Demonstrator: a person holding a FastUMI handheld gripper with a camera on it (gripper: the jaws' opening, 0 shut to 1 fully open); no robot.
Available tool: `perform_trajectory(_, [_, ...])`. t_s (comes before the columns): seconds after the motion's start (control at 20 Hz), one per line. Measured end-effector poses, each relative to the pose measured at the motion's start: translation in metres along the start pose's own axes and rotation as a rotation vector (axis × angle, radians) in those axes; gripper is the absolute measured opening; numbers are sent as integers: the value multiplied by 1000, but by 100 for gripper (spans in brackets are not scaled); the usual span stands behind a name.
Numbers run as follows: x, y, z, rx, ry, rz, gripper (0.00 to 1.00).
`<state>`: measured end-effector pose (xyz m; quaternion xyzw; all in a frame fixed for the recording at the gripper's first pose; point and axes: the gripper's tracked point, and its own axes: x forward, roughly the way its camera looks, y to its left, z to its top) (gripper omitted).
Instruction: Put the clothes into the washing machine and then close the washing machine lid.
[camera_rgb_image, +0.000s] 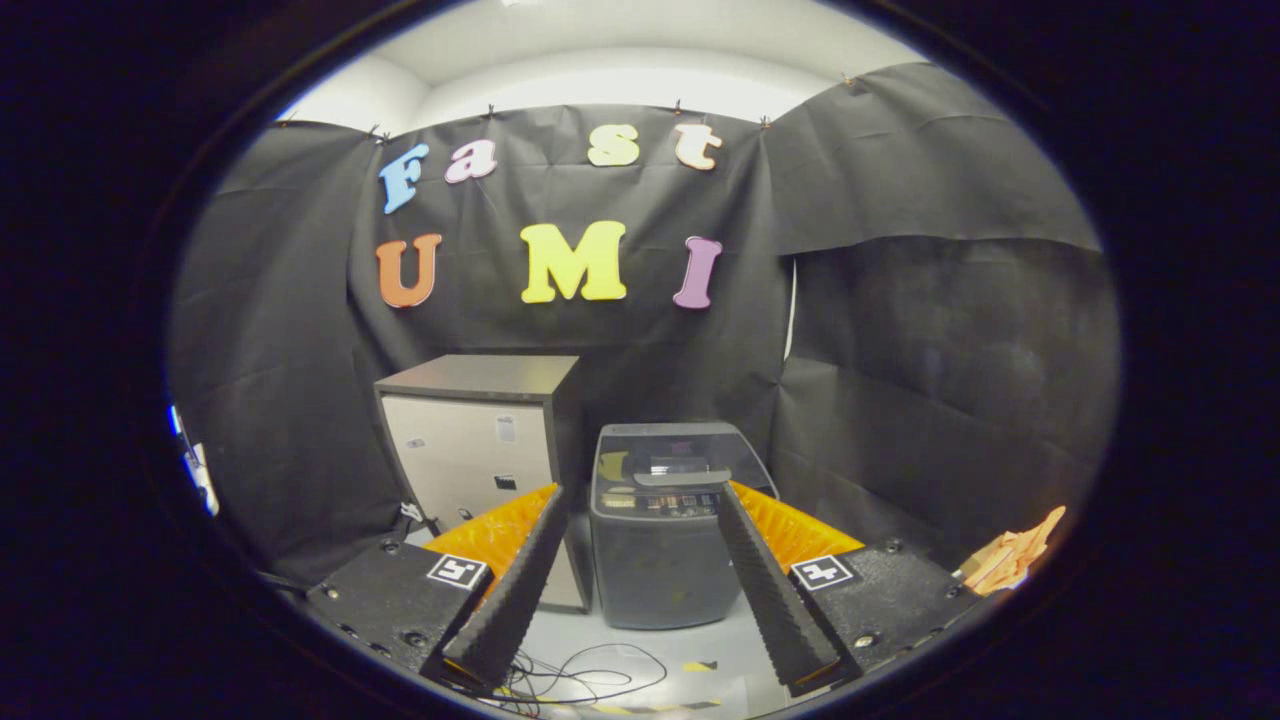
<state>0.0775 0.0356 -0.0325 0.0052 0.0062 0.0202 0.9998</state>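
1. Gripper (640, 520) nearest the camera: fingers spread wide, nothing between the pads, nothing touched. Square marker tags sit on the base block of each finger.
2. Loose cables (585, 675) lie on the pale floor (650, 650) just below the finger bases, in front of the washing machine.
3. Yellow-and-black striped tape (700, 666) on the floor beside the cables, also in front of the washing machine.
4. Washing machine (660, 530): small dark top-loader, standing upright on the floor beyond the fingertips and framed in the gap between them. Its translucent lid (675, 455) lies flat on top, i.e. closed. Control panel strip visible under the lid's front edge; contents through the lid too dim to tell.
5. Clothes (1010, 558): orange crumpled cloth, well to the right of the washing machine, past the right finger's base. What it rests on I cannot tell.
6. Cabinet (480, 450): light front, dark top, standing just left of the washing machine and a little taller; whether they touch cannot be told.
7. Black cloth wall (900, 350) hangs behind the washing machine and cabinet, wrapping both sides of the booth.
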Motion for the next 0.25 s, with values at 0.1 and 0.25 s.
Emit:
perform_trajectory(0.1, [0,1,1,-11,-1,-2,96])
perform_trajectory(0.25, [-7,3,1,-17,-8,2,96])
